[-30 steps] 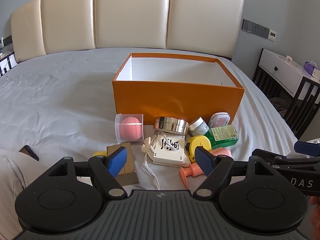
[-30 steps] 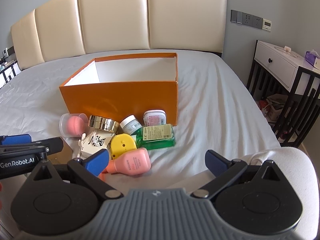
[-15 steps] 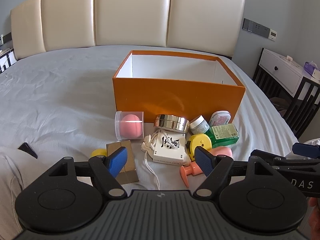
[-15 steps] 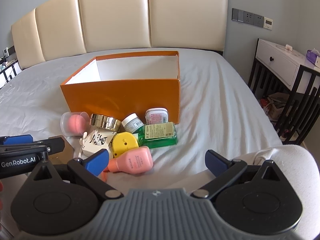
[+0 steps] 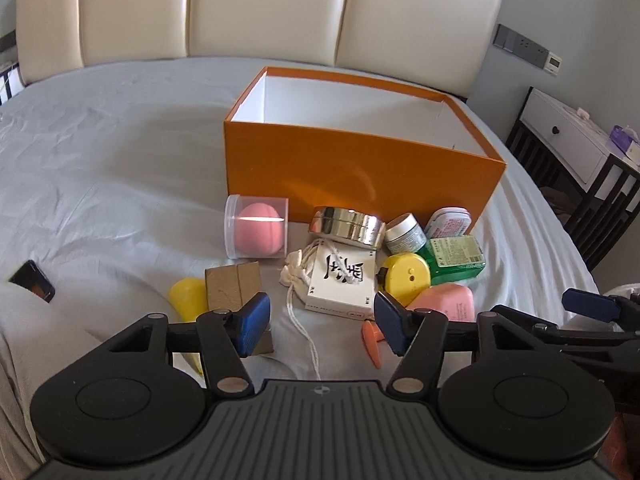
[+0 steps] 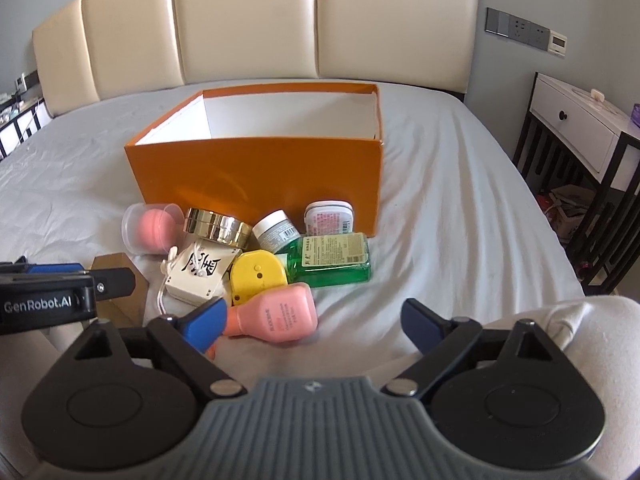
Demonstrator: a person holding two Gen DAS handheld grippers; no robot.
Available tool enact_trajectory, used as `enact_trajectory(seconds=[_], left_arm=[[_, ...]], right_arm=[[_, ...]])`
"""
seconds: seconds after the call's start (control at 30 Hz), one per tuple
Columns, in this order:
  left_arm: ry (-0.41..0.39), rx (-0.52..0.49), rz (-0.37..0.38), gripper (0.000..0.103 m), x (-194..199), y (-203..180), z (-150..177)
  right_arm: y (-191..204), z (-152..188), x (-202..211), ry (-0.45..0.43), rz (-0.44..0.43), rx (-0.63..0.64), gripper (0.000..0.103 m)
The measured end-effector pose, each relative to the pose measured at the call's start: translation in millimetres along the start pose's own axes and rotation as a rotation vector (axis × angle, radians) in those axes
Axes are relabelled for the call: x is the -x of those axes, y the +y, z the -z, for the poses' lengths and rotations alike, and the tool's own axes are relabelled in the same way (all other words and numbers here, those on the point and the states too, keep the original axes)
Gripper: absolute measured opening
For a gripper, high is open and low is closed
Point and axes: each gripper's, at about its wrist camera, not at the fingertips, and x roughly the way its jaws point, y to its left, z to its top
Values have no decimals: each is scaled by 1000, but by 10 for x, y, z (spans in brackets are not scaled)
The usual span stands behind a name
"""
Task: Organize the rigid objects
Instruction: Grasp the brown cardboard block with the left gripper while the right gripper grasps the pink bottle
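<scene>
An open orange box (image 5: 360,176) (image 6: 256,176) stands on the bed. In front of it lies a pile: a clear case with a pink sponge (image 5: 256,228), a gold tin (image 5: 346,226), a white box with black characters (image 5: 340,280), a yellow disc (image 5: 404,278), a green bottle (image 6: 330,258), a pink bottle (image 6: 276,312), small jars and a brown block (image 5: 234,284). My left gripper (image 5: 320,322) is open and empty, just short of the white box. My right gripper (image 6: 316,320) is open and empty, near the pink bottle.
A padded cream headboard (image 5: 260,8) stands behind the bed. A white side table on black legs (image 6: 580,128) stands at the right. A dark phone (image 5: 32,286) lies at the left on the grey sheet (image 5: 100,152).
Both grippers have moved forward a little towards the pile, and the box and objects look larger. Both stay open and empty.
</scene>
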Motion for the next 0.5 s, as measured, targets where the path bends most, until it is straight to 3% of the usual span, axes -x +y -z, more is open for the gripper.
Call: enact_trajectory(seconds=[0.13, 0.3, 0.5], left_arm=[[86, 0, -70, 78, -97, 114, -129], [160, 68, -146, 87, -220, 339, -289], [288, 118, -125, 87, -490, 440, -353]], right_arm=[[21, -44, -144, 39, -8, -2, 84], [60, -108, -362, 98, -13, -11, 84], [62, -148, -664, 190, -39, -102, 84]])
